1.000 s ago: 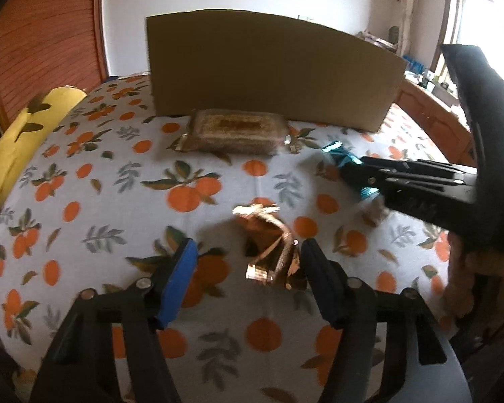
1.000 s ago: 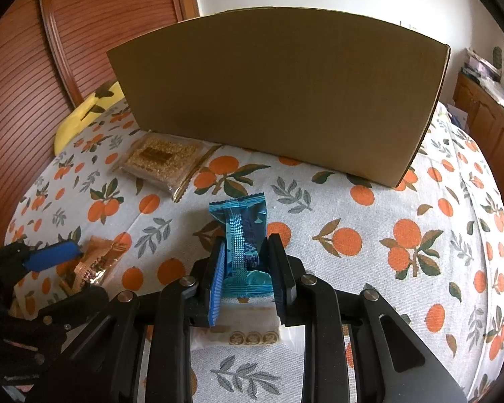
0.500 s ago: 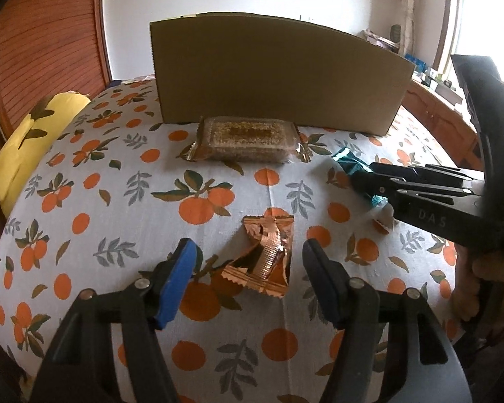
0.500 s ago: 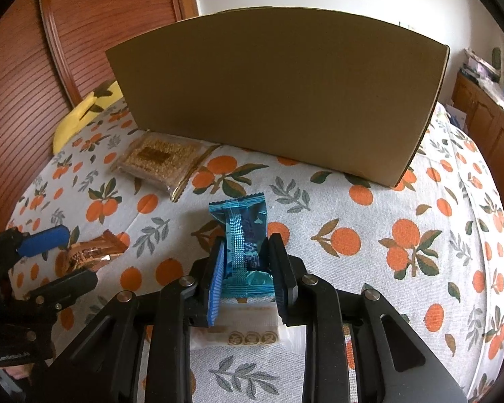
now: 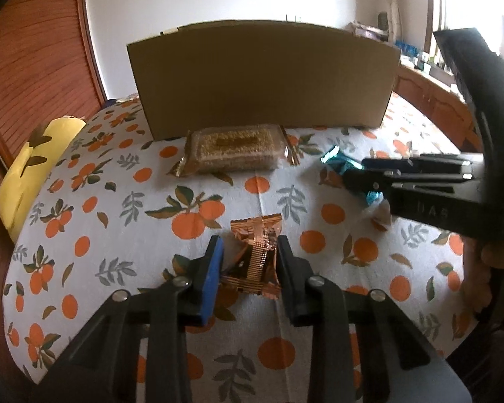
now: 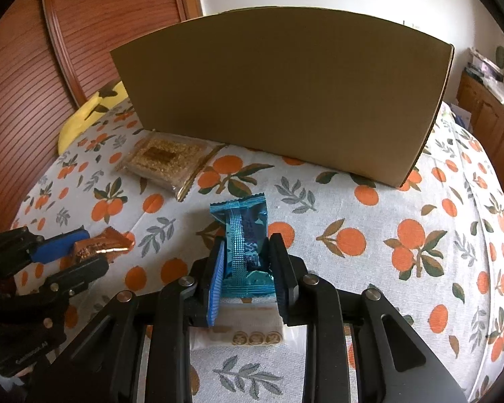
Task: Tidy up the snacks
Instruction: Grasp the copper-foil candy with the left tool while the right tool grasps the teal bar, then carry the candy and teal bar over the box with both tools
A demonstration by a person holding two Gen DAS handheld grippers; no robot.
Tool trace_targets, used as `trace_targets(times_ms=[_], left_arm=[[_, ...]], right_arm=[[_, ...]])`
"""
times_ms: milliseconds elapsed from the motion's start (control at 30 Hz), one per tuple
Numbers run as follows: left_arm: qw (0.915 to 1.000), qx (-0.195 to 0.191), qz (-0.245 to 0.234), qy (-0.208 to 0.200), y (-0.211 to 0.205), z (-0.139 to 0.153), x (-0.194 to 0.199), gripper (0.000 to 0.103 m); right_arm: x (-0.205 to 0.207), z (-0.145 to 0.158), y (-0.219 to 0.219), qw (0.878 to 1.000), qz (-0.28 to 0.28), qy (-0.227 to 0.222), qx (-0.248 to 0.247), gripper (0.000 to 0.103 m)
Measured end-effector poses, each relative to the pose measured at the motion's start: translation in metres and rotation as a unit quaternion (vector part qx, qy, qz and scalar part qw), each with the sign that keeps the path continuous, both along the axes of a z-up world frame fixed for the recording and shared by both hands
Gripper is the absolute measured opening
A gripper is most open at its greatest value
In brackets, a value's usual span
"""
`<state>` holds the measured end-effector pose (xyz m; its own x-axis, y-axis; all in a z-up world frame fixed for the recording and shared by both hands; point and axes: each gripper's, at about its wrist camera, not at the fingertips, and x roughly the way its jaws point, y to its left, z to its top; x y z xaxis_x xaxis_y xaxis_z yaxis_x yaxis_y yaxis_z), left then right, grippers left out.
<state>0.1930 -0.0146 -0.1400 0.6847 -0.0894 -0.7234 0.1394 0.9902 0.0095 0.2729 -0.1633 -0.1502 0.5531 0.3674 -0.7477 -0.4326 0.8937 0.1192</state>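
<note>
copper snack packet [image 5: 256, 258]: on the orange-print cloth [image 5: 127, 181], clamped between the left gripper [image 5: 248, 262] pads
blue snack packet [image 6: 244, 245]: pinched in the right gripper [image 6: 247, 268], over a white packet [image 6: 248, 324]
sesame bar pack [image 5: 233, 147]: flat, just before the cardboard box [image 5: 262, 74]
yellow cushion [image 5: 33, 154]: at the cloth's left edge

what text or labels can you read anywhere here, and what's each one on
"DAS", faint raised letters: on the right gripper body, left wrist view.
Blue snack packet: dark printed characters, too blurred to read.
White snack packet under it: three round gold symbols, not legible.
Left gripper body, right wrist view: one small pale line, too small to read.
Copper snack packet, sesame bar pack, cardboard box: no readable text.
</note>
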Motion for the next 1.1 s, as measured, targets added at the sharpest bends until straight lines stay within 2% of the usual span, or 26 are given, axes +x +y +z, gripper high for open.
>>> trace_targets(times_ms=[133,300,767,1100], left_arm=[[0.9998,0.010,0.000,-0.018,-0.001,0.006,-0.001,0.029],[0.9994,-0.013,0.002,-0.031,0.004,0.013,-0.002,0.029],[0.9975,-0.026,-0.007,-0.065,0.013,0.030,-0.013,0.029],[0.9956,-0.038,-0.005,-0.086,0.025,0.042,-0.017,0.029]], right_arm=[[-0.001,0.000,-0.001,1.000,0.002,-0.001,-0.001,0.024],[-0.002,0.001,0.001,1.000,0.004,-0.005,-0.008,0.023],[-0.005,0.002,0.006,1.000,0.004,-0.017,-0.021,0.022],[-0.015,0.015,0.010,0.998,0.010,-0.065,-0.025,0.022]])
